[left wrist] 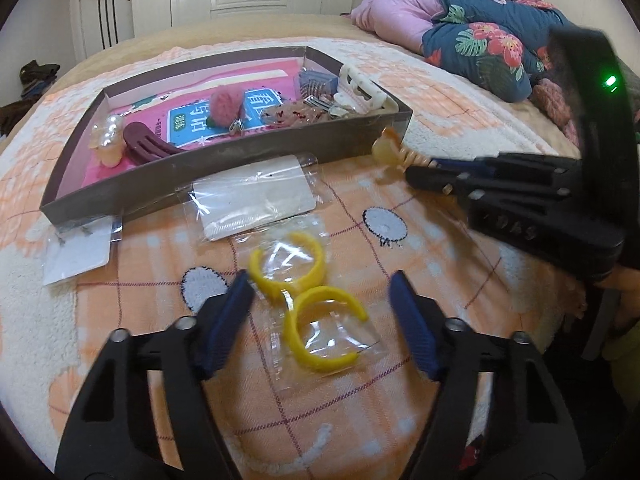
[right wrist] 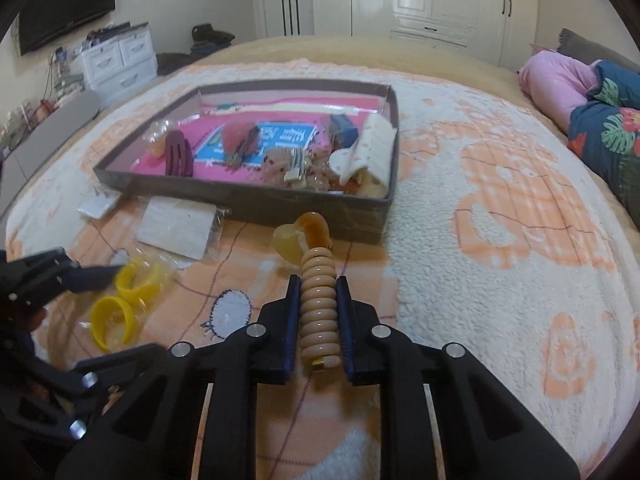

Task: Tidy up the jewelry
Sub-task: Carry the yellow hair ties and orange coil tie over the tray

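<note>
R gripper has its jaws clamped narrow on a beige ribbed hair claw clip, its amber end just short of the grey tray's near wall. L gripper stands half-wide, jaws either side of two yellow C-shaped earrings in clear bags on the bed blanket, nearer the camera than the tray; no contact yet. Risks, as I judge: bag film is slippery, so the pads may pinch plastic only and an earring slips out; the clip is held by its ribbed handle w/ the heavy end out front, so it may swivel or catch the tray wall. Writing: blue label in the tray w/ Chinese characters, partly hidden, not fully legible.
</note>
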`<act>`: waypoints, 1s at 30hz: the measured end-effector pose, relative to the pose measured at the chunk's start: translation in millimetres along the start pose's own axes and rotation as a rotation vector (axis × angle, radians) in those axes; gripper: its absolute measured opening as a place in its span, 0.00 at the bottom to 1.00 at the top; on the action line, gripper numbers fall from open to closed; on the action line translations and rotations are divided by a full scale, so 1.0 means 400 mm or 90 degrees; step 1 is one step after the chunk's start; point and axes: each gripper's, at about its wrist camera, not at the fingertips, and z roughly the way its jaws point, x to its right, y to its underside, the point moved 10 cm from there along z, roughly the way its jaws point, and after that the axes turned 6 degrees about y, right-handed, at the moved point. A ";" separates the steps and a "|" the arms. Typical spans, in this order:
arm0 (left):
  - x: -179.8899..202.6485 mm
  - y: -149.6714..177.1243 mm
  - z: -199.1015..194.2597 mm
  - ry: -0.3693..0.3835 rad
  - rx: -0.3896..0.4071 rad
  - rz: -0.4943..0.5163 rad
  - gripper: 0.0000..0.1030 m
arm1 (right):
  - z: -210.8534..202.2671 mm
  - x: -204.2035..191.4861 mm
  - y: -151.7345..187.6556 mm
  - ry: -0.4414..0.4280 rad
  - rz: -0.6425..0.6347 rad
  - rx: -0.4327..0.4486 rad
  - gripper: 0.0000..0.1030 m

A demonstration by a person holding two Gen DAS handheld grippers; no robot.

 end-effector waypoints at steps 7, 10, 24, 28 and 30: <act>-0.008 0.016 -0.026 0.011 -0.001 -0.009 0.43 | -0.053 -0.028 -0.023 -0.035 -0.007 0.045 0.17; -0.009 0.021 -0.046 0.019 0.004 -0.014 0.43 | -0.065 -0.046 -0.025 -0.050 -0.018 0.054 0.17; -0.084 -0.016 -0.143 -0.004 0.067 -0.056 0.42 | -0.101 -0.126 -0.036 -0.100 -0.042 0.079 0.17; -0.109 -0.030 -0.158 -0.013 0.083 -0.067 0.42 | -0.108 -0.147 -0.041 -0.104 -0.057 0.087 0.17; -0.124 -0.037 -0.165 -0.019 0.091 -0.070 0.42 | -0.112 -0.156 -0.045 -0.104 -0.064 0.092 0.17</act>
